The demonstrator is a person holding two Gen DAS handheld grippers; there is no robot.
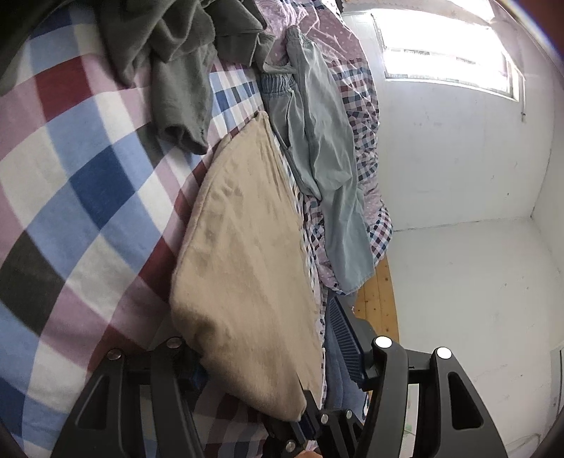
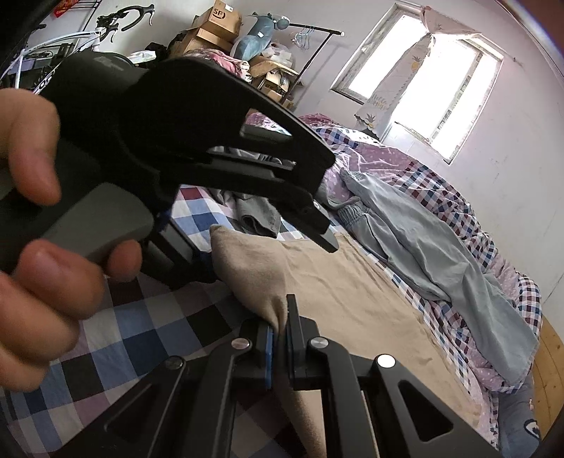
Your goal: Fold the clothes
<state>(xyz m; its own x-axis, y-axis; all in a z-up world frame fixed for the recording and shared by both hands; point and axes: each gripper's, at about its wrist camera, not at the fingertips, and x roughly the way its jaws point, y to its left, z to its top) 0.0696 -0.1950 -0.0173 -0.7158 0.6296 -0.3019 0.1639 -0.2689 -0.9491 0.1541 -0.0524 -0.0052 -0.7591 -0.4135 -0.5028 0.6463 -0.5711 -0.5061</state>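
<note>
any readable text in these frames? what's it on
"SF": cardboard box atop the stack at the back.
"HELLO SUMMER", roughly; small and blurred: curtain by the window.
Other box labels and the print on the bicycle frame: too blurred to read.
Left wrist view: none.

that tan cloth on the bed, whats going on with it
A person is folding laundry on a checked bed sheet with a handheld gripper in each hand. The right gripper is pinched shut on an edge of the tan cloth, bunching it upward. The left gripper, held in the person's hand, is at the cloth's far side; its grip can't be made out. A grey-blue pair of trousers and a dark grey garment lie unfolded beside it.
</note>
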